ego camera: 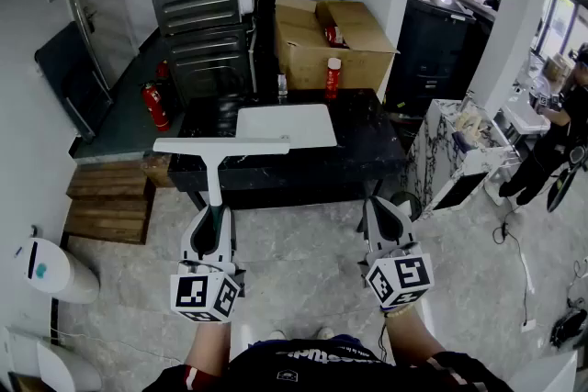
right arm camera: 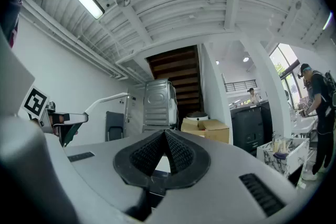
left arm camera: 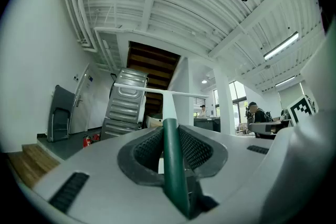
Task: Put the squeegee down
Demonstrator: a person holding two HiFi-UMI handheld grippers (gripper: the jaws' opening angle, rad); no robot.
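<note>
The squeegee (ego camera: 219,151) has a white T-shaped head and a white shaft that ends in a dark green handle (left arm camera: 170,160). My left gripper (ego camera: 214,214) is shut on that green handle, and the head stands out ahead of it over the near edge of the black table (ego camera: 367,147). From the left gripper view the white blade (left arm camera: 157,92) lies crosswise beyond the jaws. My right gripper (ego camera: 380,205) hovers level at the right, shut, with nothing between its pads (right arm camera: 178,152). The right gripper view shows the squeegee (right arm camera: 102,99) off to its left.
A white board (ego camera: 287,124) lies on the table. Behind it sit a cardboard box (ego camera: 335,41), a red bottle (ego camera: 333,76) and a small bottle (ego camera: 282,85). Wooden steps (ego camera: 106,197), a fire extinguisher (ego camera: 156,106) and a white bin (ego camera: 46,269) are at the left.
</note>
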